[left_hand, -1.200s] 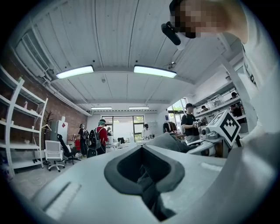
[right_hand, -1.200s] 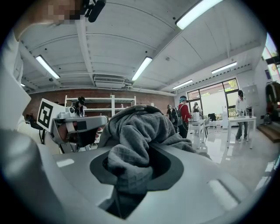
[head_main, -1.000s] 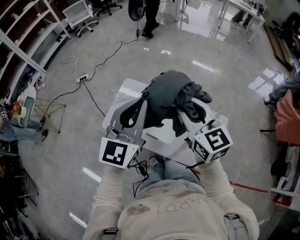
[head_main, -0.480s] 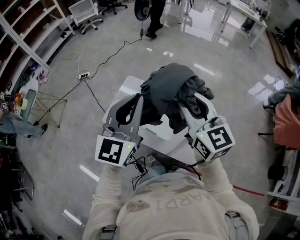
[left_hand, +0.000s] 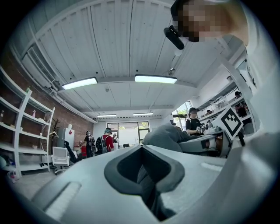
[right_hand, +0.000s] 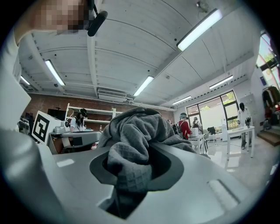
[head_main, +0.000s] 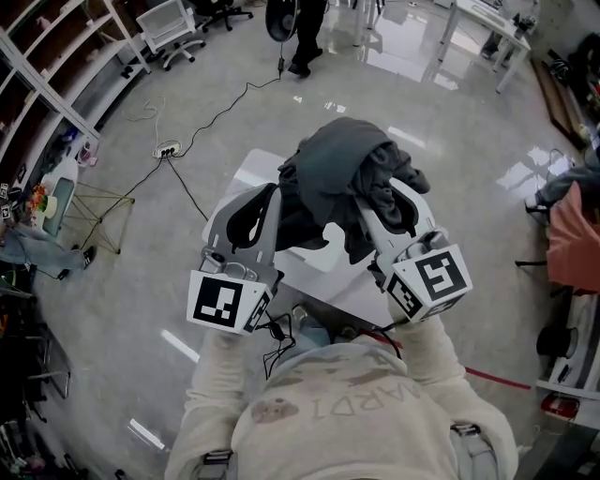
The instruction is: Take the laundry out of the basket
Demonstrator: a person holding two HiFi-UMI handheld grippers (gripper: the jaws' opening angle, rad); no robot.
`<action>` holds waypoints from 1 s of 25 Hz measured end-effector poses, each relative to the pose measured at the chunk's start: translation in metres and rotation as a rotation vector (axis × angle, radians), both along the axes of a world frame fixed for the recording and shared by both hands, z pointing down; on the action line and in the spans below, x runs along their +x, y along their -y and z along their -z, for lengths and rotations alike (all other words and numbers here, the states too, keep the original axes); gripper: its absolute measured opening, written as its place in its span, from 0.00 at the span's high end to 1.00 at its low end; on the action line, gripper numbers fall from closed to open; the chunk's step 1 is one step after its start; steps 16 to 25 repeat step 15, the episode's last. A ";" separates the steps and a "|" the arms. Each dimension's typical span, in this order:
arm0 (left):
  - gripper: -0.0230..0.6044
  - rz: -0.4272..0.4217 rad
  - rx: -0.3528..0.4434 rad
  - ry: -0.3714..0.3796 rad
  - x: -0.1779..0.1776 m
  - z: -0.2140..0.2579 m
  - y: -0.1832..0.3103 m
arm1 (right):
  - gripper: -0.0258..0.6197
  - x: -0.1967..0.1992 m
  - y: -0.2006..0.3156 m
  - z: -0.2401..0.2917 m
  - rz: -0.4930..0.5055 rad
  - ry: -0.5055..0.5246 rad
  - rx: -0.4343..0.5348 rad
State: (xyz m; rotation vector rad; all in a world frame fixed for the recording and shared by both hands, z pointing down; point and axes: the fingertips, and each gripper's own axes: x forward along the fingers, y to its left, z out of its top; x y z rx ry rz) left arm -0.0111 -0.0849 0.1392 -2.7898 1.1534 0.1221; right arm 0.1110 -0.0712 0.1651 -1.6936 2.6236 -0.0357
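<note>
A dark grey garment (head_main: 339, 173) hangs bunched in the air between my two grippers, above a white table (head_main: 314, 272). My left gripper (head_main: 270, 202) is shut on one dark fold of it, seen pinched in the slot (left_hand: 148, 183). My right gripper (head_main: 380, 199) is shut on the other side, where checked grey cloth (right_hand: 131, 131) fills its jaws and piles above them. Both grippers point up and away from my body, side by side. No basket shows in any view.
Around the table is glossy floor with a black cable and power strip (head_main: 167, 153). White shelving (head_main: 56, 75) lines the left, with an office chair (head_main: 173, 23) beyond. A person (head_main: 305, 33) stands at the far side. Red fabric (head_main: 572, 234) hangs at the right edge.
Both grippers and the garment have drifted slightly up and away from me, still holding the cloth. The grip has not changed.
</note>
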 end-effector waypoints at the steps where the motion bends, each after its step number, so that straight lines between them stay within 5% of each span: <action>1: 0.96 0.003 -0.001 -0.002 0.002 0.001 -0.002 | 0.75 0.002 -0.003 0.001 0.003 0.003 0.005; 25: 0.96 0.016 -0.011 -0.018 0.024 0.004 -0.028 | 0.75 0.020 -0.026 0.006 0.020 0.011 0.021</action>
